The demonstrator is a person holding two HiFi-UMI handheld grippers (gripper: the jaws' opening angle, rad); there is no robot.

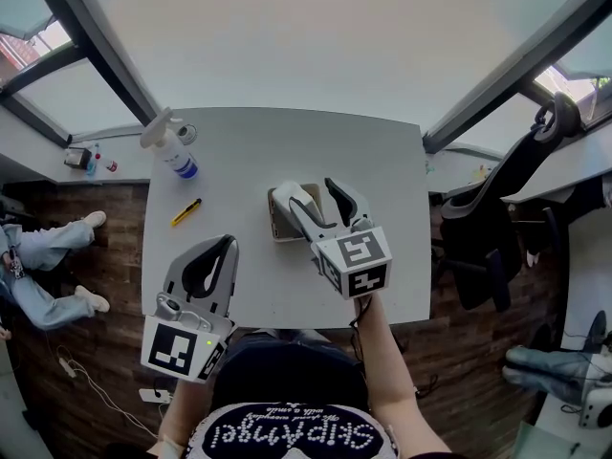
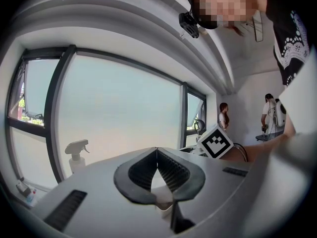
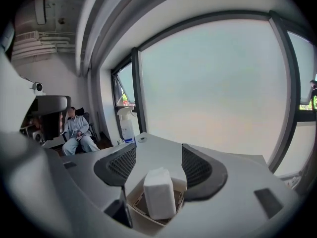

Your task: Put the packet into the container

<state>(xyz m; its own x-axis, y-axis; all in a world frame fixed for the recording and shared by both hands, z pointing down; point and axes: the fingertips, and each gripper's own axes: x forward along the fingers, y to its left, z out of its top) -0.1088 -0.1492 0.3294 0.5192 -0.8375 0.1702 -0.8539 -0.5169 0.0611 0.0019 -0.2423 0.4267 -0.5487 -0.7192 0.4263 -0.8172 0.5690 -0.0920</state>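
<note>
A white packet (image 3: 159, 192) stands upright inside a small beige container (image 3: 135, 205) on the grey table (image 1: 239, 161). My right gripper (image 3: 158, 150) is open, its jaws spread to either side above the packet and not touching it. In the head view the right gripper (image 1: 311, 189) hovers over the container (image 1: 279, 220) and hides most of it; the packet is not visible there. My left gripper (image 1: 228, 245) is at the table's near left, away from the container. In the left gripper view that gripper (image 2: 157, 150) is shut, tips meeting with nothing between them.
A spray bottle (image 1: 170, 146) stands at the table's far left beside a small round cap (image 1: 186, 133). A yellow pen (image 1: 185, 212) lies left of the container. A black office chair (image 1: 497, 218) is off the table's right edge; a seated person's legs (image 1: 43, 256) are at the left.
</note>
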